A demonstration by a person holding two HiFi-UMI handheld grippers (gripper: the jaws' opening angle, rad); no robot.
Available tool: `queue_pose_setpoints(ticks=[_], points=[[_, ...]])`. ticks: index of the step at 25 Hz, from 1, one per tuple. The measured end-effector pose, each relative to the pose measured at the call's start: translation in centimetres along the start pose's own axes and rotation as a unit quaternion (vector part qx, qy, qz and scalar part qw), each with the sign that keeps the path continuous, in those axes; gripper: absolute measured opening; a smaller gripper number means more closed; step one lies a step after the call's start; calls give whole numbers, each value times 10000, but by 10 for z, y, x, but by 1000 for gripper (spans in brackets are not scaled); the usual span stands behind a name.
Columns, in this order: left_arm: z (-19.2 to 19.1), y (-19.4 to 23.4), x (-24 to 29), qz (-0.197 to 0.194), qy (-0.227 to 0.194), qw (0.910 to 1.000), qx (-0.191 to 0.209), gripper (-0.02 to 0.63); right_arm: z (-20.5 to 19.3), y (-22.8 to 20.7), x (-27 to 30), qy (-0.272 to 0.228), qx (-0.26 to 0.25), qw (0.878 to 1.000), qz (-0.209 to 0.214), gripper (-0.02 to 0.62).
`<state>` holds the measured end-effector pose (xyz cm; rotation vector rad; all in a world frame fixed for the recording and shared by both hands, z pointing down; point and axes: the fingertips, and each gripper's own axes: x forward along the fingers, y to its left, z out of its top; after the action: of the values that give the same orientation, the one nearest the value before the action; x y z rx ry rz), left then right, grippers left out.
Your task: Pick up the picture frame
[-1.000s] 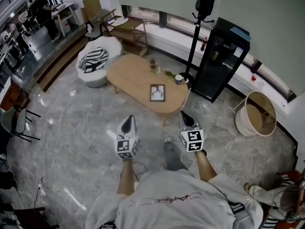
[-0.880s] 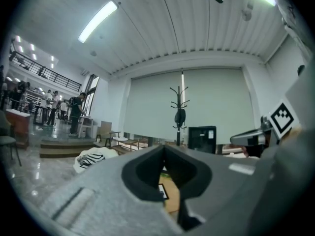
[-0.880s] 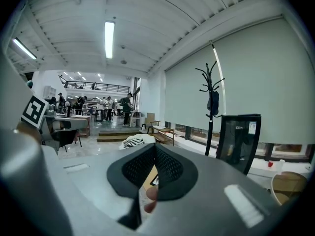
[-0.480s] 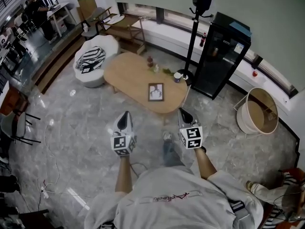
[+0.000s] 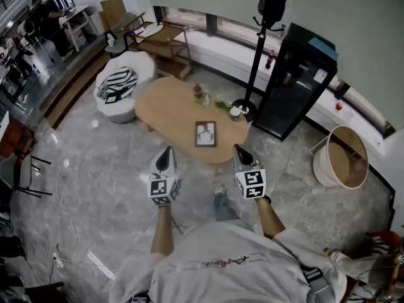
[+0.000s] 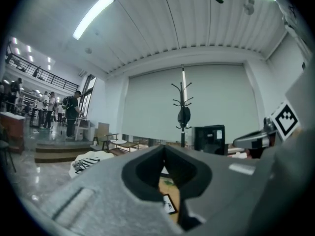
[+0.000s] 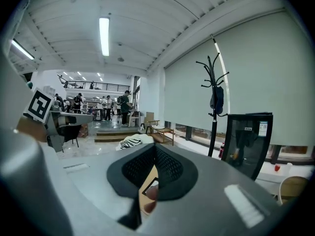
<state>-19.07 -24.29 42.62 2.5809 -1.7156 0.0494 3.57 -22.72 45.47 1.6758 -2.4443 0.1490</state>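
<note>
Dark-edged picture frame [image 5: 205, 134] lies flat on oval wooden table [image 5: 165, 104].

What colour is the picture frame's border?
Black, around a pale picture. The frame shows best in the head view.

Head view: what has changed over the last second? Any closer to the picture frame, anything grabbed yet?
The left gripper and right gripper have come forward toward the table, so the picture frame now shows closer to their tips. Nothing was taken hold of or let go. Both grippers stay shut and empty, and the picture frame still lies flat on the table, untouched.
</note>
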Motion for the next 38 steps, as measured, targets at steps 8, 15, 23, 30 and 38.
queue_pose_setpoints(ticks=[8, 15, 23, 30, 38], points=[[15, 27, 78, 99, 92, 9999, 4, 3, 21, -33, 78, 94, -34, 9999, 131, 5], [17, 42, 153, 67, 122, 9999, -3, 2, 33, -72, 146, 135, -9, 9997, 194, 5], [20, 54, 234, 58, 142, 9999, 30, 3, 45, -114, 215, 149, 3, 9995, 270, 5], [13, 61, 289, 111, 318, 9994, -5, 3, 41, -147, 259, 218, 19, 9993, 286, 5], [-7, 59, 318, 98, 523, 9986, -59, 3, 31, -160, 278, 339, 32, 9985, 420, 5]])
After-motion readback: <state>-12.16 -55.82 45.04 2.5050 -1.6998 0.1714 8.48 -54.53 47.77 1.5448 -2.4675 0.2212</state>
